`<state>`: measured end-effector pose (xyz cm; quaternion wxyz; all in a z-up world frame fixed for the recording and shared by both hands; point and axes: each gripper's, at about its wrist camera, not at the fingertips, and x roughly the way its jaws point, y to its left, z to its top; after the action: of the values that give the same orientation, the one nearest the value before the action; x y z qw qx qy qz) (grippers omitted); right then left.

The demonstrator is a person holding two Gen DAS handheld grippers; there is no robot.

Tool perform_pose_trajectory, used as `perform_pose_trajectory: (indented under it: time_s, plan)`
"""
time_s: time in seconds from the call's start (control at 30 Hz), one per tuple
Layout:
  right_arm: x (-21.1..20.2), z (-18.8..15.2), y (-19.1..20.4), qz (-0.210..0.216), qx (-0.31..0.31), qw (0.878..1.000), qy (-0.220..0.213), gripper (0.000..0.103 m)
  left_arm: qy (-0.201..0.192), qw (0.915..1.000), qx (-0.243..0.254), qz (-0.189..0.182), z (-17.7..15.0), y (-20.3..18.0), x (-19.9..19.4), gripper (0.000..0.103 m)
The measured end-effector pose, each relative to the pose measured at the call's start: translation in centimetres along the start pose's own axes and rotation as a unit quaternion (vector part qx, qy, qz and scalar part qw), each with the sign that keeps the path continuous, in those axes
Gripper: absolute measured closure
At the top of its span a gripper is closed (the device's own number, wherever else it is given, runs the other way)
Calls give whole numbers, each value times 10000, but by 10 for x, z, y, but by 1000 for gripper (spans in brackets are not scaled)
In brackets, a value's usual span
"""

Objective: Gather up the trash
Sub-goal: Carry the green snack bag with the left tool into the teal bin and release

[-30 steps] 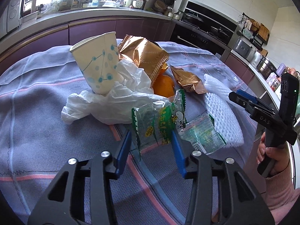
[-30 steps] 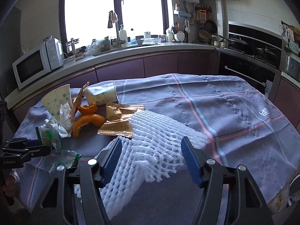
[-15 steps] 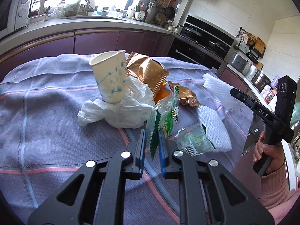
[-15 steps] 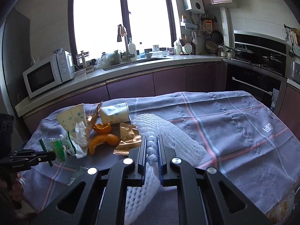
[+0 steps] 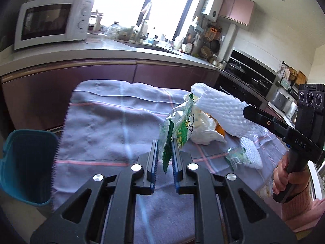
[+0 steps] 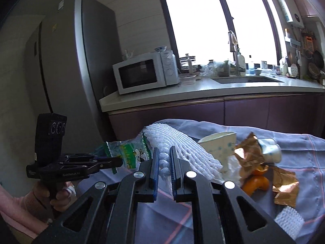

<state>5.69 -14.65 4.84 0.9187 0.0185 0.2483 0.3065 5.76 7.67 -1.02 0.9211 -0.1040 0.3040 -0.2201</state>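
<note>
We carry trash: left hand-held gripper (image 5: 164, 158) pinches the crinkly green snack wrapper (image 5: 178, 130), right hand-held gripper (image 6: 164, 168) clamps the white foam fruit net (image 6: 182, 148); next we likely swing both over the teal plastic bin (image 5: 24, 162).

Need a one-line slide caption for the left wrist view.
Left gripper lifts a green wrapper off the table; right gripper holds foam net; teal bin at left.

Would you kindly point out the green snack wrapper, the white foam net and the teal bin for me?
green snack wrapper (image 5: 178, 130): left wrist view, on its printed front above the claw.
white foam net (image 5: 221, 109): left wrist view, on its lifted mesh middle.
teal bin (image 5: 26, 162): left wrist view, on its outer wall.
</note>
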Motion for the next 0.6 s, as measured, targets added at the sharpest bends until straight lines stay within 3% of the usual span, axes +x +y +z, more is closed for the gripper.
perform_pose_trajectory:
  time_s: [0.13, 0.27, 0.47, 0.6]
  plan:
    - [50, 14, 40, 659, -311, 9970, 255, 94, -281, 9966, -366, 681, -3, 50, -41, 90]
    - [100, 27, 75, 1153, -539, 9906, 502, 94, -414, 9869, -713, 1385, -8, 105, -69, 90]
    - [170, 35, 115, 1524, -778, 9800, 1013, 94, -371, 9692, -1035, 2203, -15, 173, -89, 90]
    - [206, 31, 134, 1590, -914, 9737, 1351, 94, -199, 9622, -1186, 2442, -23, 207, -81, 89]
